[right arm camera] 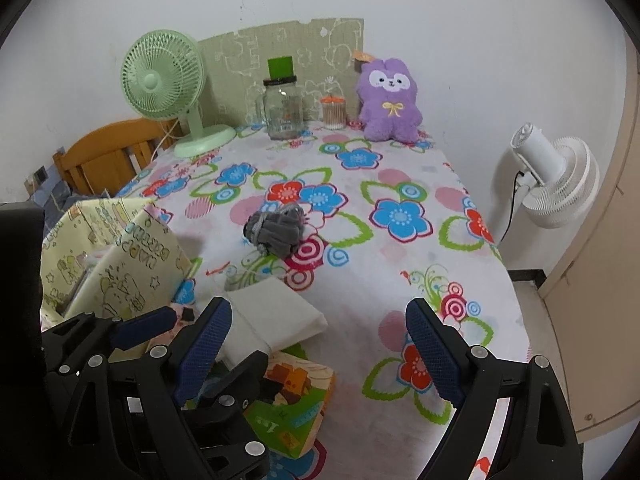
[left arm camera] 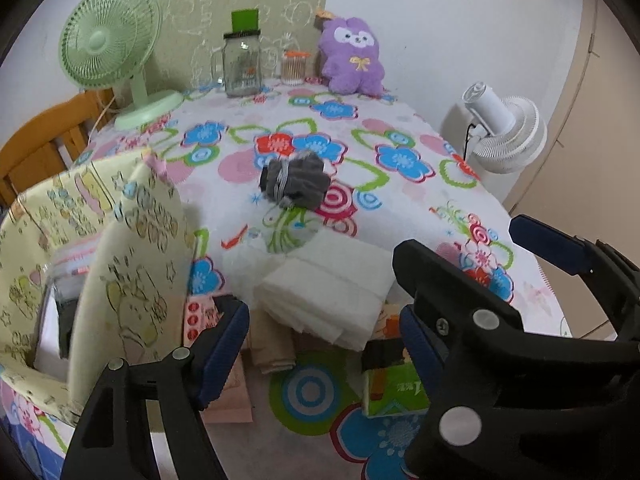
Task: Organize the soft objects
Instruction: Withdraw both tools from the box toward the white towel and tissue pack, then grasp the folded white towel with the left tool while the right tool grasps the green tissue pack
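A grey rolled sock bundle (left arm camera: 295, 179) lies in the middle of the flowered table; it also shows in the right wrist view (right arm camera: 277, 229). A folded white cloth (left arm camera: 328, 298) lies near the front, over beige cloths (left arm camera: 276, 354). A yellow fabric basket (left arm camera: 132, 248) stands at the left, with things inside. A purple plush rabbit (left arm camera: 353, 56) leans on the back wall. My left gripper (left arm camera: 320, 344) is open and empty, just in front of the white cloth. My right gripper (right arm camera: 320, 356) is open and empty above the table's front. The other gripper's fingers (left arm camera: 548, 240) cross the left wrist view.
A green tissue pack (right arm camera: 294, 408) lies at the front. At the back stand a green desk fan (left arm camera: 116, 52), a glass jar (left arm camera: 241, 66) and a cotton swab box (left arm camera: 295, 68). A white fan (right arm camera: 552, 180) stands beyond the right edge. A wooden chair (right arm camera: 104, 156) is at the left.
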Available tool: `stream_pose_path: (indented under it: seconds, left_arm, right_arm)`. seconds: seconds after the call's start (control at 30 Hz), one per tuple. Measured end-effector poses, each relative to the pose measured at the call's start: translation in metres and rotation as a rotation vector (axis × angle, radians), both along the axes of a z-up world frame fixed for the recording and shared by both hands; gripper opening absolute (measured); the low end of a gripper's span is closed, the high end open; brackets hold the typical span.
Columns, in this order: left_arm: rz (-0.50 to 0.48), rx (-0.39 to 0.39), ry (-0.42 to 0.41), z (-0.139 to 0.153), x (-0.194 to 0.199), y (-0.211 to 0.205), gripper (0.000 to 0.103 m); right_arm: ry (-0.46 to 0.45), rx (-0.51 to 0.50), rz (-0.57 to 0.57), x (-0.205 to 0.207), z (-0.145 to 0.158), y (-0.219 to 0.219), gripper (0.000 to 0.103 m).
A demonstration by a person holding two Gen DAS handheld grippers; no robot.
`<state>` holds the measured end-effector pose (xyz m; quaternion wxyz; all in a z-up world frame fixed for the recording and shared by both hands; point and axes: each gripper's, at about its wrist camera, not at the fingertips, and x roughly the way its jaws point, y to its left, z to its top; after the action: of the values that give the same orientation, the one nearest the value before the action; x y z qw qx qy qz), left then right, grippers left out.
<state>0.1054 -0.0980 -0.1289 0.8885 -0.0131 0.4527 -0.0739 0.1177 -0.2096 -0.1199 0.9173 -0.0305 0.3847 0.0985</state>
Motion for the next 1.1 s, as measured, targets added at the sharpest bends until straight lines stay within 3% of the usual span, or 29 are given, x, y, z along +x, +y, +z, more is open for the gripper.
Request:
stream_pose_path:
  seconds: [0.33, 0.67, 0.8, 0.87, 0.93, 0.97, 1.1]
  left_arm:
    - [-0.016, 0.018, 0.042, -0.017, -0.008, 0.005, 0.076]
    - [-0.046, 0.058, 0.017, -0.024, -0.019, 0.003, 0.076]
    - [-0.049, 0.06, 0.016, -0.026, -0.02, 0.003, 0.076]
    - [-0.051, 0.064, 0.017, -0.026, -0.019, 0.002, 0.076]
    - [-0.057, 0.069, 0.02, -0.026, -0.018, 0.0, 0.078]
    - [-0.059, 0.07, 0.02, -0.026, -0.018, 0.0, 0.078]
    - [-0.078, 0.081, 0.017, -0.024, -0.016, -0.006, 0.078]
  right_arm:
    - [0.071, 0.02, 0.018, -0.001, -0.022, 0.003, 0.091]
    - [0.153, 0.062, -0.014, -0.007, -0.048, 0.009, 0.091]
    - [0.196, 0.089, -0.019, -0.005, -0.056, 0.01, 0.074]
    - [0.224, 0.103, -0.025, -0.003, -0.06, 0.01, 0.071]
    - [0.221, 0.1, -0.028, -0.003, -0.061, 0.01, 0.068]
    - [0.217, 0.091, -0.035, -0.003, -0.061, 0.01, 0.058]
    - [0.217, 0.074, -0.048, 0.0, -0.06, 0.007, 0.048]
